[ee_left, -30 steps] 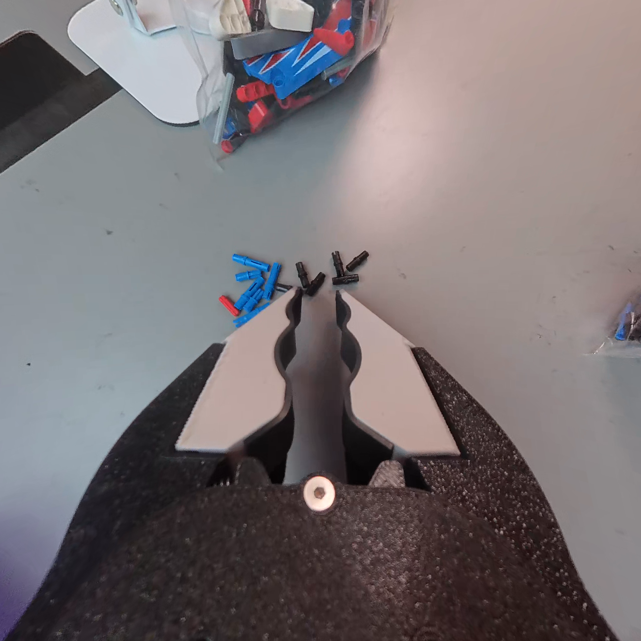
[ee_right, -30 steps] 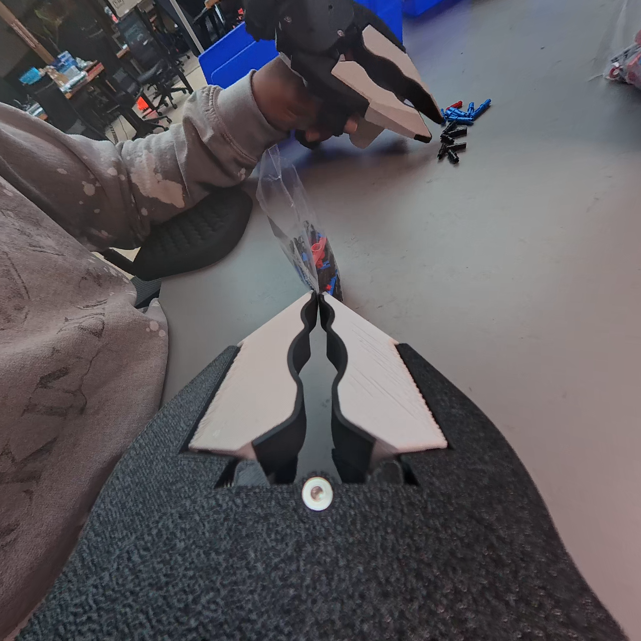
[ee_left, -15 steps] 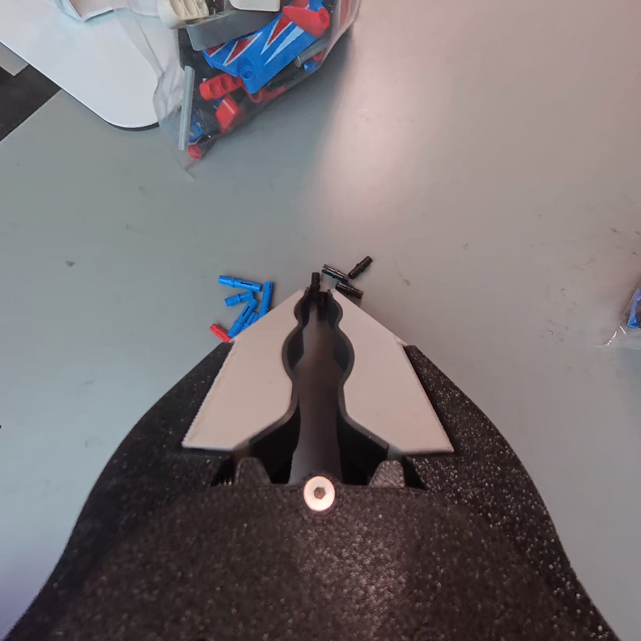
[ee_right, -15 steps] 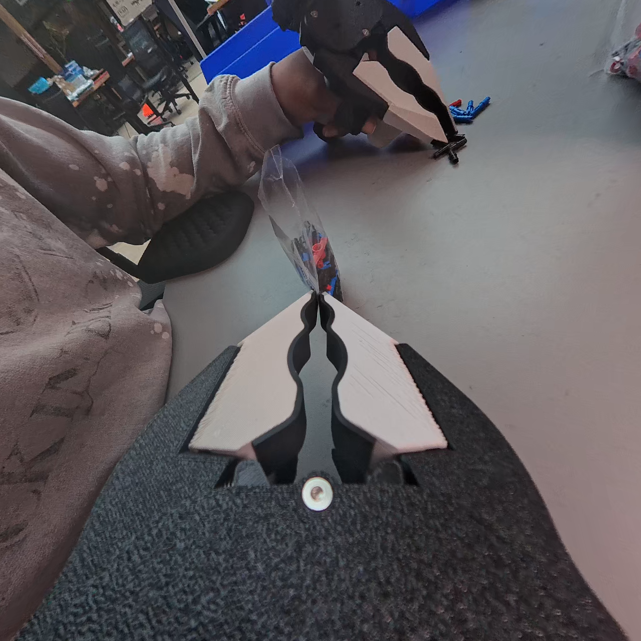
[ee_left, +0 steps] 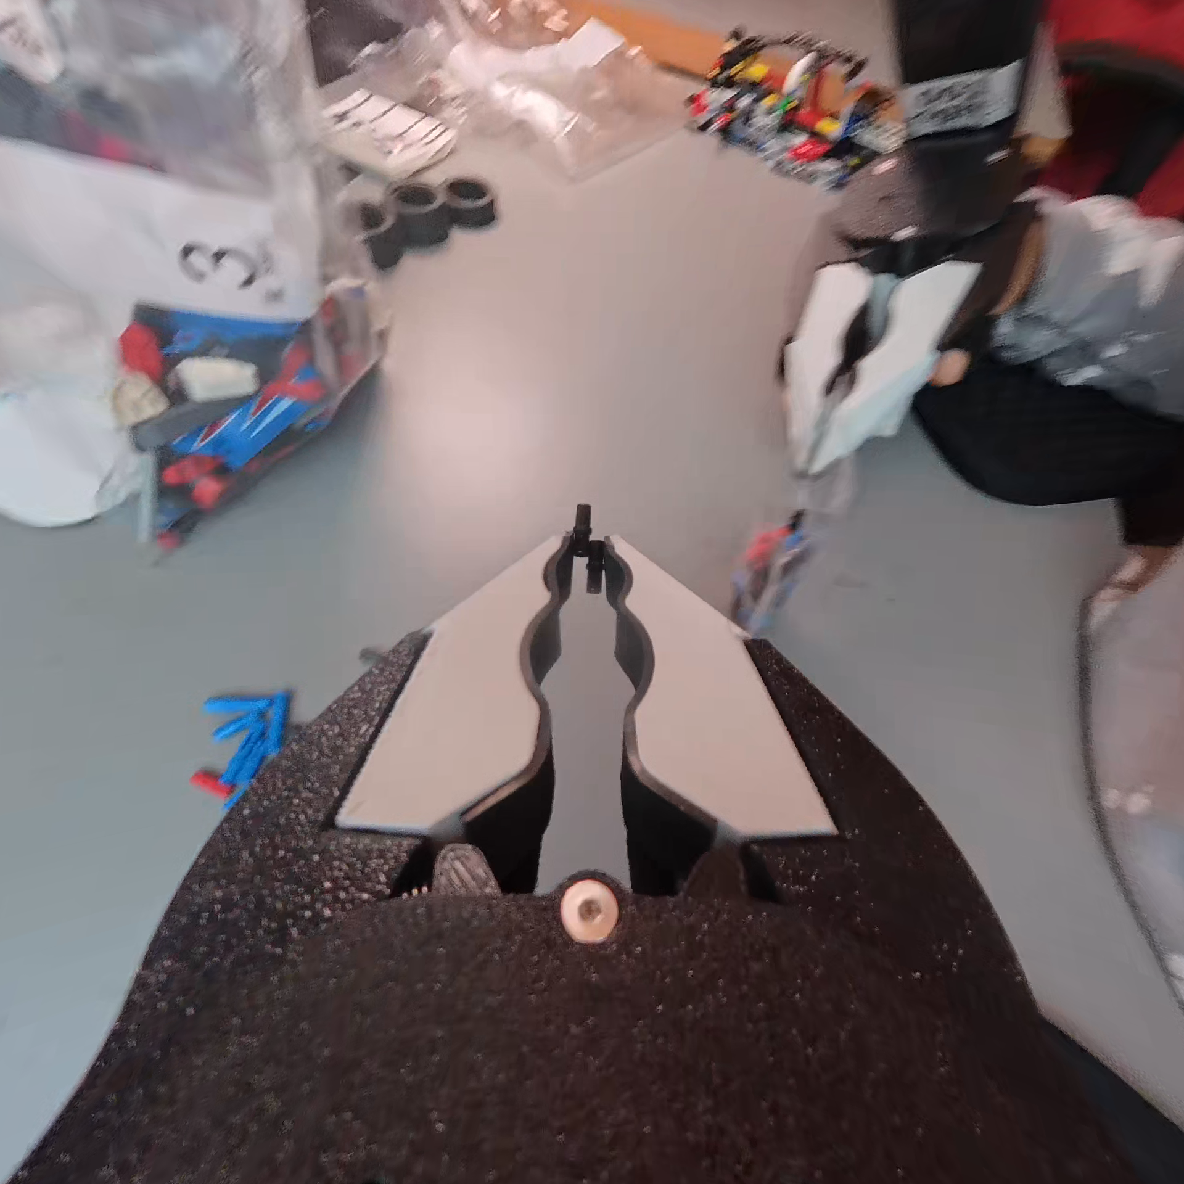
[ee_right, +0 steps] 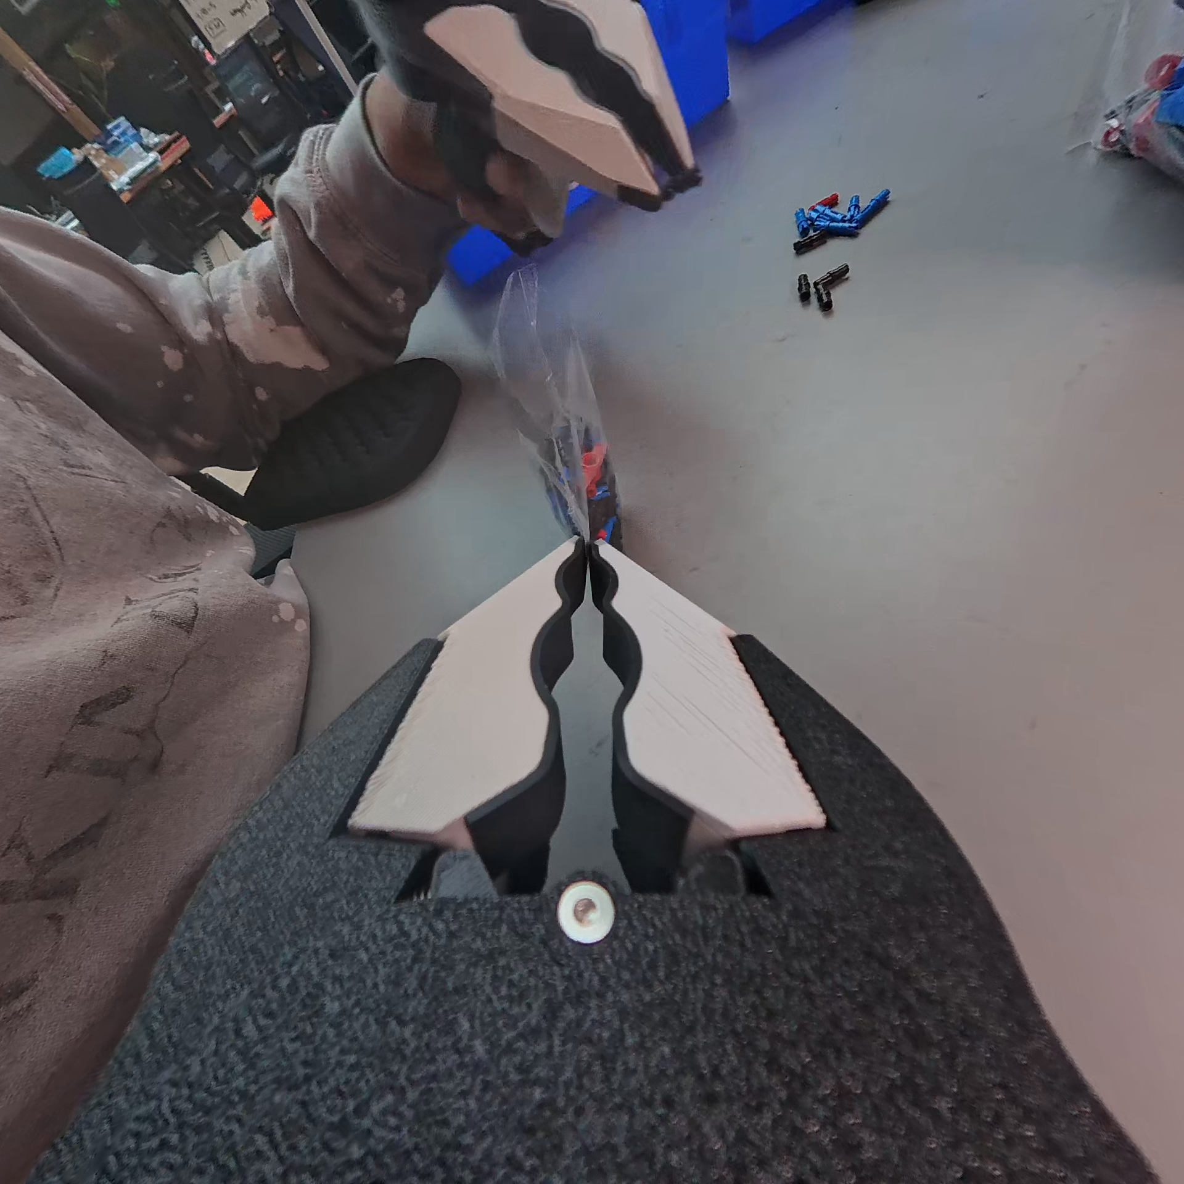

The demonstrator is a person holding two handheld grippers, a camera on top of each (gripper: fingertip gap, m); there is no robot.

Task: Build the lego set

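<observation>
My left gripper (ee_left: 587,544) is shut on black lego pins (ee_left: 588,544) and holds them in the air above the grey table; two pins seem to sit between the tips. It also shows in the right wrist view (ee_right: 669,186), raised. My right gripper (ee_right: 587,544) is shut on the edge of a small clear bag of lego parts (ee_right: 570,442), which stands on the table. That gripper also shows in the left wrist view (ee_left: 833,384). Loose blue pins (ee_right: 839,214) and black pins (ee_right: 823,285) lie on the table; the blue ones also show in the left wrist view (ee_left: 250,737).
A large clear bag of blue, red and white lego parts (ee_left: 218,397) lies at the left. Black tyres (ee_left: 429,211) and a mixed heap of bricks (ee_left: 794,128) lie farther back. A person's sleeve (ee_right: 256,320) and blue bins (ee_right: 692,51) are at the table's edge.
My left gripper shut on black pins in the pile, then lifted them off the table and tilted up. My right gripper stayed still, shut on the small bag.
</observation>
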